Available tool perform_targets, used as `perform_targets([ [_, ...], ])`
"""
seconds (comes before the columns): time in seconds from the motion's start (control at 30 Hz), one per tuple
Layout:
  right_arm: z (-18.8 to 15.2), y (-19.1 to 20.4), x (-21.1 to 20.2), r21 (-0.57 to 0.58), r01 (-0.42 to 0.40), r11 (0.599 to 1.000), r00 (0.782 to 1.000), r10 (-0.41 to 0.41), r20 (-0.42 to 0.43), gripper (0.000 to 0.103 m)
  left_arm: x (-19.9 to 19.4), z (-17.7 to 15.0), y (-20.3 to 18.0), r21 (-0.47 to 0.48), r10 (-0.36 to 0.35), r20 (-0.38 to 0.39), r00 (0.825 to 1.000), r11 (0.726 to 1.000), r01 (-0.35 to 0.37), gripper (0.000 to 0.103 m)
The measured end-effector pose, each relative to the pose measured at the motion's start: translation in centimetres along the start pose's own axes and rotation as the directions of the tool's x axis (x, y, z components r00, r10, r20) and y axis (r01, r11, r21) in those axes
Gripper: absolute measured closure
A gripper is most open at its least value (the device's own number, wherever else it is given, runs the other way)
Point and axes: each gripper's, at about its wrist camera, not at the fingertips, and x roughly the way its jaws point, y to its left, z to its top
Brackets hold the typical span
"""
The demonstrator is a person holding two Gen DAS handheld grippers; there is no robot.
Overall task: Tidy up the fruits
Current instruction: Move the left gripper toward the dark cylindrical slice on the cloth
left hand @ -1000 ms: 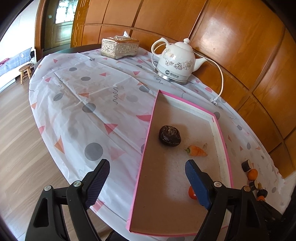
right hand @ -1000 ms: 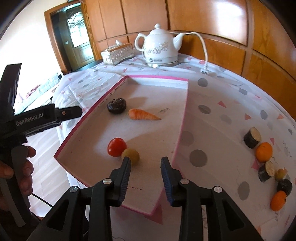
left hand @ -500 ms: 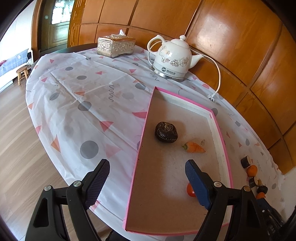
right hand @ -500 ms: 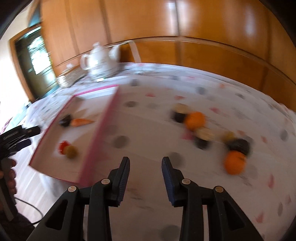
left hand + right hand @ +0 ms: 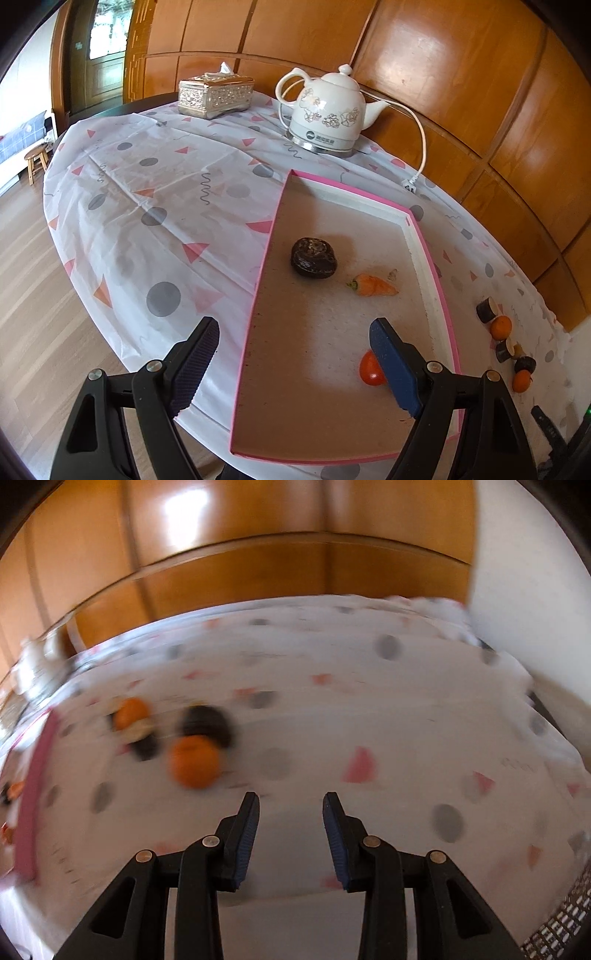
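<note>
- The left gripper (image 5: 295, 363) hovers over the near end of the pink-edged tray (image 5: 432, 266), its jaws spread wide and holding nothing.
- Inside the tray, a dark wrinkled fruit (image 5: 314, 257) lies toward 11 o'clock from the tray's middle, and a small carrot (image 5: 373, 286) rests just beside it at about 4 o'clock of the dark fruit, apart from it.
- A red tomato (image 5: 371, 367) sits at the tray's near right, partly hidden behind the left gripper's right finger.
- On the patterned tablecloth (image 5: 166, 206) outside the tray, at 3 o'clock in the left wrist view, loose pieces form a small cluster: a dark cut piece (image 5: 487, 310), an orange (image 5: 501, 327) touching it, and further small dark and orange pieces nearer the table edge.
- A white kettle (image 5: 327, 110) stands at 12 o'clock beyond the tray, with a silver tissue box (image 5: 216, 94) to its left at 11 o'clock.
- The right gripper (image 5: 290, 834) is held above bare tablecloth, jaws narrowly parted and empty.
- The right wrist view is blurred; a large orange (image 5: 194, 762) shows at 10 o'clock of the fingertips, with dark pieces just behind it.
</note>
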Motion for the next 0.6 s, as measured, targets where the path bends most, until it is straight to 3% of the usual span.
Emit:
perform_targets([
  [0.2,0.1,-4.3,0.9,0.091,0.130,0.987,0.991,-0.132,0.017,0.067,-0.2,0.0,-1.5,0.049,-0.010,0.000,1.000,0.999,0.010,0.019],
  [0.37,0.6,-7.4,1.5,0.188,0.228,0.955,0.971,-0.237,0.030,0.067,-0.3,0.1,-3.2,0.100,-0.030,-0.005,1.000,0.995,0.030,0.019],
  [0.6,0.0,-9.5,2.0,0.241,0.273,0.931,0.957,-0.289,0.036,0.063,-0.2,0.3,-6.7,0.191,-0.081,-0.030,0.996,0.978,0.085,0.020],
])
